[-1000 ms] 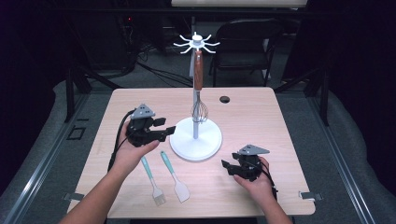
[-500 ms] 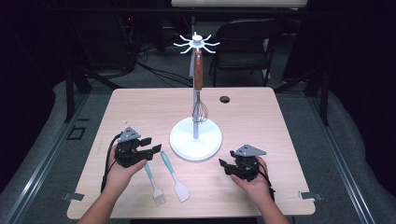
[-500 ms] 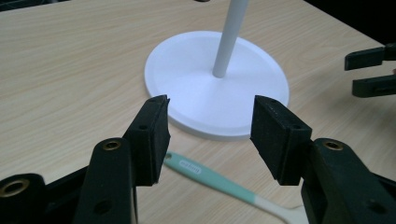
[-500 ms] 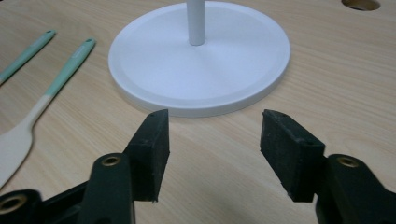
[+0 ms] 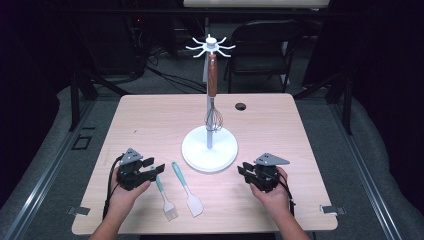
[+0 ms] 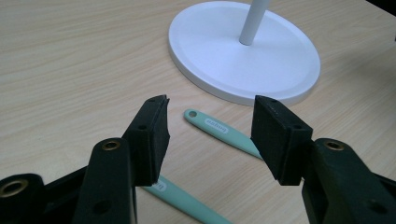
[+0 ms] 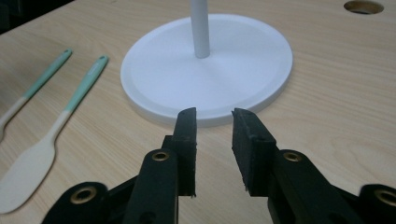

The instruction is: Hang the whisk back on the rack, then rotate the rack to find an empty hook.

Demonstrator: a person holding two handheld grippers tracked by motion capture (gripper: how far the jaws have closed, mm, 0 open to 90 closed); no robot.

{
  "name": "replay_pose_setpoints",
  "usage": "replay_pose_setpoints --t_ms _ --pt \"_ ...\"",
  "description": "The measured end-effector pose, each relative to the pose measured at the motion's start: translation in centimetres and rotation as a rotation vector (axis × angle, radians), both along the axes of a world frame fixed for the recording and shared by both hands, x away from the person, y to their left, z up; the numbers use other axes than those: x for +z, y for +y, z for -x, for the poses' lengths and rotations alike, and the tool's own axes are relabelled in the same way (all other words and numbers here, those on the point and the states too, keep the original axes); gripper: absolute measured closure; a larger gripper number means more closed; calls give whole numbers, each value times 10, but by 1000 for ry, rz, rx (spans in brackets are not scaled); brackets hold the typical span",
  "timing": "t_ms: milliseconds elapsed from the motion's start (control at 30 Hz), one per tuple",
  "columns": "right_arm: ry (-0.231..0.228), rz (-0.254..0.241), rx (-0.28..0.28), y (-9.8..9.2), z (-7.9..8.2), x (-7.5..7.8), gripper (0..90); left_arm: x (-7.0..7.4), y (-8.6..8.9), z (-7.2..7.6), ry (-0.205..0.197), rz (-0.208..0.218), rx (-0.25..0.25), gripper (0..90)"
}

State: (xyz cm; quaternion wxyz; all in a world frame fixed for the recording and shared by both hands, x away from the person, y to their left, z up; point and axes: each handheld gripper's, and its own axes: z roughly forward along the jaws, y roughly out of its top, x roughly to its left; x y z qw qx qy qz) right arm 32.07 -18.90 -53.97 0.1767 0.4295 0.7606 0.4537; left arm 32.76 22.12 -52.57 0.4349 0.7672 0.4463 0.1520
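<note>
Hovering low over the desk (image 5: 150, 120), the left tongs (image 6: 210, 135) stand spread, with the green handles of the brush (image 5: 165, 195) and the spatula (image 5: 187, 187) lying on the wood just beneath and between the jaws, touched by neither. Both utensils lie side by side near the white stand (image 5: 209, 155). The right tongs (image 7: 214, 149) have just been closing and now leave a narrow gap holding nothing, pointing at the stand's base.

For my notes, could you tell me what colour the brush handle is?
Mint green; the brush handle shows best in the left gripper view.
</note>
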Motion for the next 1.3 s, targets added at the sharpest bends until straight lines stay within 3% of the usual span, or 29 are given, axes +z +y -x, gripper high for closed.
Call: replay_pose_setpoints --t_ms 67,367,467,767,1300 --pt "-15 -17 4 -1 0 4 749 0 1 0 -4 -7 1 462" --pt "-46 19 31 4 -7 26 896 -4 2 1 -11 -14 0 456" --pt "-57 6 41 7 -11 35 900 -7 5 0 -8 -15 3 457" --pt "-160 -47 58 19 -30 81 900 -12 18 2 4 -14 18 457" --pt "-303 -92 78 37 -48 149 900 -12 13 1 -4 -15 9 457"
